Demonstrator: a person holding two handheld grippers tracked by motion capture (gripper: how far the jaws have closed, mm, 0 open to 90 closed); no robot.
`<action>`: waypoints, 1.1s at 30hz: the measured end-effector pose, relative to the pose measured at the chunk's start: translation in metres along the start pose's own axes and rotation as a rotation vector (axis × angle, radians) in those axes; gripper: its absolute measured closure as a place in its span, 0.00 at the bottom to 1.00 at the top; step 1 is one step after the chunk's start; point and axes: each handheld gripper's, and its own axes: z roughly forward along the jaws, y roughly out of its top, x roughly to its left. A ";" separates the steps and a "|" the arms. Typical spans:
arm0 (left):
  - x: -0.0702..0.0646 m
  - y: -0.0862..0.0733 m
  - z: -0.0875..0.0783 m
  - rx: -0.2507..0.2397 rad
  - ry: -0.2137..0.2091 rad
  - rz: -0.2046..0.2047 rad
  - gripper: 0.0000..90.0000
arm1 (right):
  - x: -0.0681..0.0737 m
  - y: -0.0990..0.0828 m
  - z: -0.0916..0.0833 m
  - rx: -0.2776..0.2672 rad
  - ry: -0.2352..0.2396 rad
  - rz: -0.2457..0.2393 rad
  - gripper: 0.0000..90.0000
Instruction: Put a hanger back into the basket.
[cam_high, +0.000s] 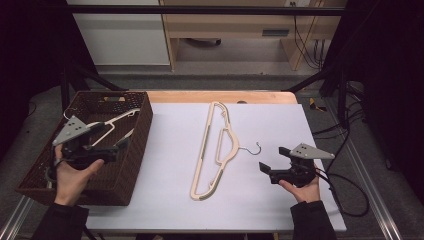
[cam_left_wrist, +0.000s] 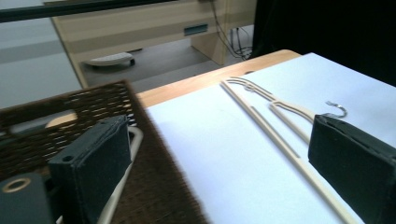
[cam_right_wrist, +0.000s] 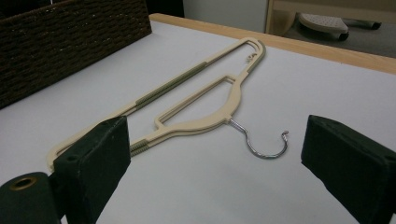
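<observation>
On white sheet, beige hanger (cam_high: 212, 150) lies flat.

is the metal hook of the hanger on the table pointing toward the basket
No, the hanger lies on the white table with its metal hook pointing toward the right claw, away from the basket.

The left gripper (cam_high: 107, 145) sits in the person's left hand (cam_high: 72, 175), raised and aimed to the right, its fingers (cam_left_wrist: 93, 163) spread wide with nothing between them. The right gripper (cam_high: 274, 162), held low in the right hand (cam_high: 302, 189), points left, fingers (cam_right_wrist: 93, 161) equally wide apart and empty.
</observation>
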 end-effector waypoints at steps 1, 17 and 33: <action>-0.007 0.000 0.004 0.002 -0.011 0.003 0.06 | 0.000 0.000 0.000 -0.001 0.000 -0.001 0.09; -0.067 -0.020 0.049 0.052 -0.126 0.036 0.06 | -0.001 -0.001 -0.001 -0.002 0.001 -0.007 0.09; -0.117 -0.040 0.090 0.169 -0.219 0.090 0.09 | 0.000 -0.001 0.000 -0.010 0.004 -0.003 0.10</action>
